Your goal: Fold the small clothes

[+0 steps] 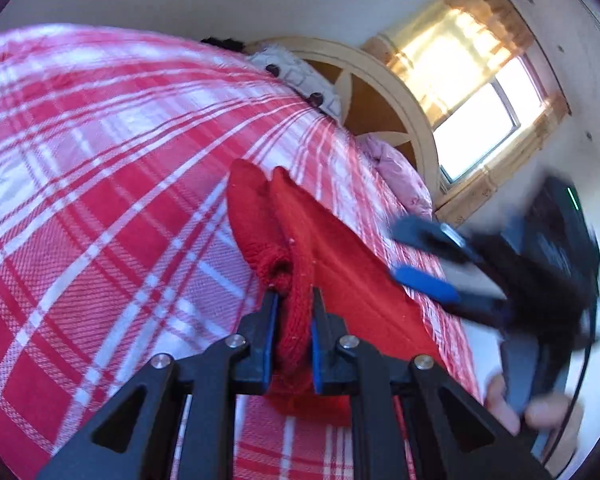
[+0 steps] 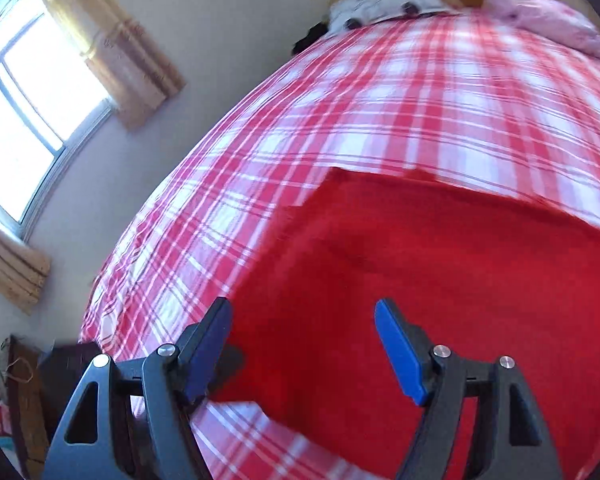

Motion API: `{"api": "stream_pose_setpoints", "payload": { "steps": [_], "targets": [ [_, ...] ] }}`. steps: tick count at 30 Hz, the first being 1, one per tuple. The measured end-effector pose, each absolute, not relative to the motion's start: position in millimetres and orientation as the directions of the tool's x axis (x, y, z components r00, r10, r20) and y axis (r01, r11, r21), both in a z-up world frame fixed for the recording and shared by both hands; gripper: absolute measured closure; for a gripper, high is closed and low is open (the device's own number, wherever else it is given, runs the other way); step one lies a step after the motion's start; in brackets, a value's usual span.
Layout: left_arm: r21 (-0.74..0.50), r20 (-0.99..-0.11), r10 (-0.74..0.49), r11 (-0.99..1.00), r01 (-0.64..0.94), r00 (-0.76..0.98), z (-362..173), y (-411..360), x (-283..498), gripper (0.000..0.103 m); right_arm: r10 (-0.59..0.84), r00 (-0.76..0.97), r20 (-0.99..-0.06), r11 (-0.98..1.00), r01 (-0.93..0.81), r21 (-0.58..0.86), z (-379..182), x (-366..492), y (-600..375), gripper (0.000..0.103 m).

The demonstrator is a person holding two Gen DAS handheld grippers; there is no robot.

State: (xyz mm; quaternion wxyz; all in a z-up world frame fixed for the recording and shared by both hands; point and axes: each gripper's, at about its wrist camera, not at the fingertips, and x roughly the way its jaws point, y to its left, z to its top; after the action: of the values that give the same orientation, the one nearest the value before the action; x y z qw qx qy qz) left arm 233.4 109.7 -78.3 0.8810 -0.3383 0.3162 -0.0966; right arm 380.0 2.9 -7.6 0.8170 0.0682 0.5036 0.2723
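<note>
A red knitted garment lies on the red-and-white checked bedspread. My left gripper is shut on a bunched ribbed part of the garment, lifting it off the bed; two red sleeve-like ends stretch away beyond the fingers. My right gripper shows blurred at the right of the left wrist view, a hand holding it. In the right wrist view my right gripper is open above the flat red garment, with nothing between its blue pads.
A curved wooden headboard with a white patterned pillow and a pink pillow stands at the bed's far end. A curtained window is in the wall beyond. Dark furniture sits beside the bed.
</note>
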Motion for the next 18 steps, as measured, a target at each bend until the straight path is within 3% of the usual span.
{"api": "stream_pose_setpoints", "payload": {
  "steps": [6, 9, 18],
  "targets": [
    [-0.635, -0.470, -0.382, 0.772, -0.005, 0.796, -75, 91, 231, 0.089, 0.439, 0.253, -0.862, 0.850, -0.429, 0.307, -24, 413, 47, 0.028],
    [-0.640, -0.462, -0.387, 0.769, 0.002, 0.798, -76, 87, 229, 0.089, 0.340, 0.233, -0.911, 0.862, -0.466, 0.202, -36, 427, 71, 0.028],
    [-0.610, -0.466, -0.352, 0.792, -0.006, 0.812, -76, 84, 227, 0.089, 0.188, 0.209, -0.960, 0.814, -0.580, 0.033, -62, 441, 125, 0.023]
  ]
}}
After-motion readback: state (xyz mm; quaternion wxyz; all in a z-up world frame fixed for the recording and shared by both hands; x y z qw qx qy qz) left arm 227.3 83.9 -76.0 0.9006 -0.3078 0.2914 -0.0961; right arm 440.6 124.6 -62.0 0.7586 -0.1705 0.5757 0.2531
